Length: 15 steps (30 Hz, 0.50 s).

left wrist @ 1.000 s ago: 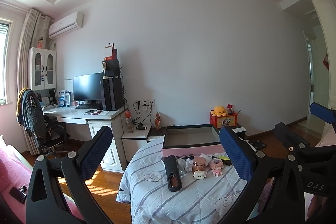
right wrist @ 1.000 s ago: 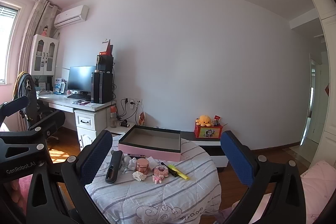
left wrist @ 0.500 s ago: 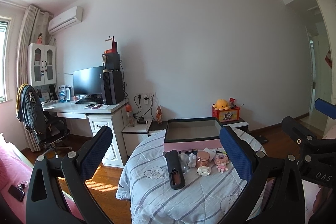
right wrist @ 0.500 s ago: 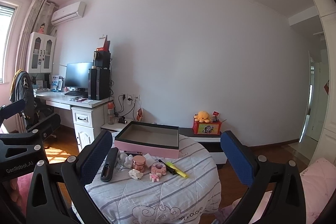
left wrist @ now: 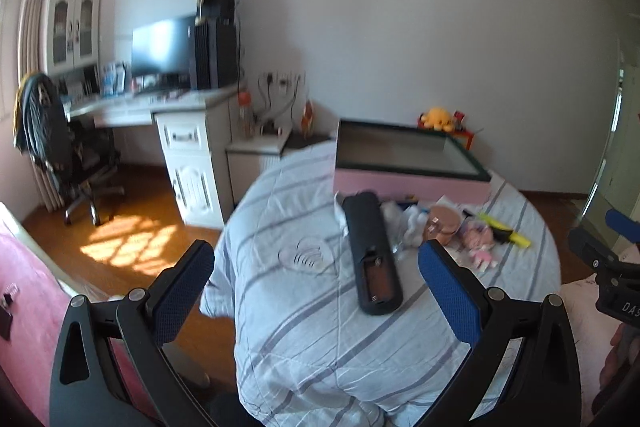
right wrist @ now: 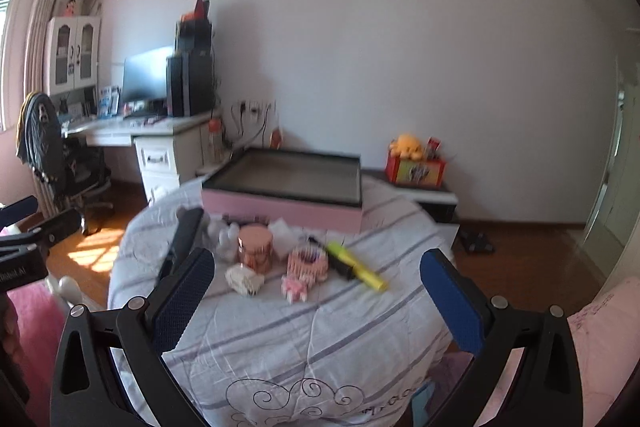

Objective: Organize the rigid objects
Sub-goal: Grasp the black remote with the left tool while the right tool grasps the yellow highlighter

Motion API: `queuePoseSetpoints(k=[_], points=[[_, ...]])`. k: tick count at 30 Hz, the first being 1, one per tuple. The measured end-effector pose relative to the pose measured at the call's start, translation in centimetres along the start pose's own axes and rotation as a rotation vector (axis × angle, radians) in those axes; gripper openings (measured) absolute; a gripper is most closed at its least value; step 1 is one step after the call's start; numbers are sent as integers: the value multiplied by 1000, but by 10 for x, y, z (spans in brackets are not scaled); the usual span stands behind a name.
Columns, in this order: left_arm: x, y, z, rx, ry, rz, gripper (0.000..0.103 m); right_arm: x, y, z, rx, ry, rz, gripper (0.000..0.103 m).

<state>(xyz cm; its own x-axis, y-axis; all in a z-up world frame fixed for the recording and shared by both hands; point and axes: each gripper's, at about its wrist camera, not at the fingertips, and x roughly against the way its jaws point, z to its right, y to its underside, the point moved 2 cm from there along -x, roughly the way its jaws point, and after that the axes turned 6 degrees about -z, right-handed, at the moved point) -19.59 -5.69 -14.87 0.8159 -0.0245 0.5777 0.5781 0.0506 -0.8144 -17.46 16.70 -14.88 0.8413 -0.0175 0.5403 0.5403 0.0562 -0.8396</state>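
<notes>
A round table under a striped cloth carries a pink open box at its far side. In front of the box lie a black remote, a copper jar, a white block toy, a pink toy and a yellow highlighter. My left gripper is open, hovering near the remote's near end. My right gripper is open above the table's near side, empty.
A white desk with a monitor and computer tower stands at the left, with an office chair beside it. A low cabinet with a yellow plush is behind the table. Wooden floor surrounds the table; pink bedding lies at the right.
Both grippers have moved forward and tilted down toward the table, so the objects look larger and nearer. Nothing on the table has moved. Both stay open.
</notes>
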Motion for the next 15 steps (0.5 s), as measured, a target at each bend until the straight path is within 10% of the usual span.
queuePoseSetpoints(k=[15], points=[[-117, -1, 35, -44, 8, -235, 103, -105, 21, 29, -8, -35, -212, 103]])
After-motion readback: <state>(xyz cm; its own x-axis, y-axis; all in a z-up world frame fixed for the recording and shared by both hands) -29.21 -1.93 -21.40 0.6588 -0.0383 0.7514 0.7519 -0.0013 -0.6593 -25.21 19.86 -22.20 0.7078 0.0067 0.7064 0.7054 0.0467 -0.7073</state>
